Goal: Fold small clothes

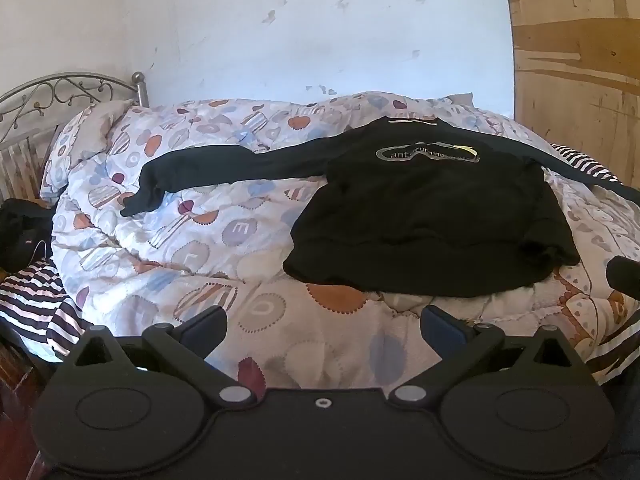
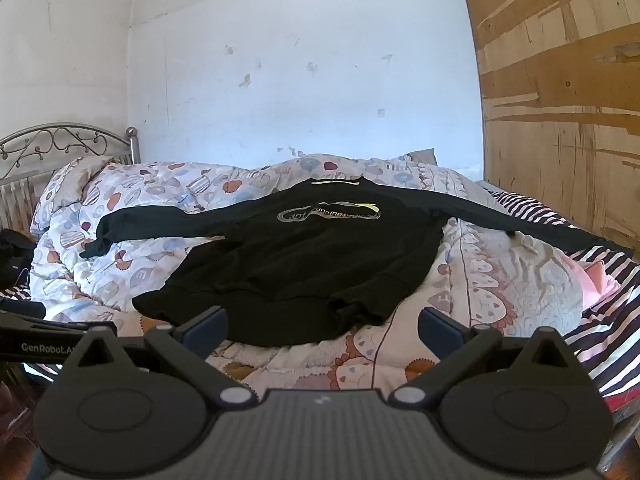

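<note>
Left tool (image 1: 323,326) is seen spread wide with nothing between its two fingers, held over the near edge of the quilt (image 1: 168,216) on a bed. One black top (image 1: 420,216) is laid flat on the quilt ahead and to the right, apart from the tool. Its collar is turned toward the far wall and its hem toward the camera, so the body runs near to far, while the sleeves are stretched out sideways. One sleeve (image 1: 208,168) is seen whole on the left; the other is cut off at the right edge. The chest print cannot be read fully. A striped sheet (image 1: 36,300) is partly hidden at lower left, and a dark tip (image 1: 624,276) enters at the right.

Right tool (image 2: 322,326) is likewise seen wide open and empty, just short of the hem. The top (image 2: 304,264) is centred here, collar away, with both sleeves visible, two in all, the right one (image 2: 532,228) reaching onto striped bedding. A pink item (image 2: 596,276) at the right is too crumpled to identify. Part of the other tool (image 2: 52,340) is seen at the left edge.
</note>
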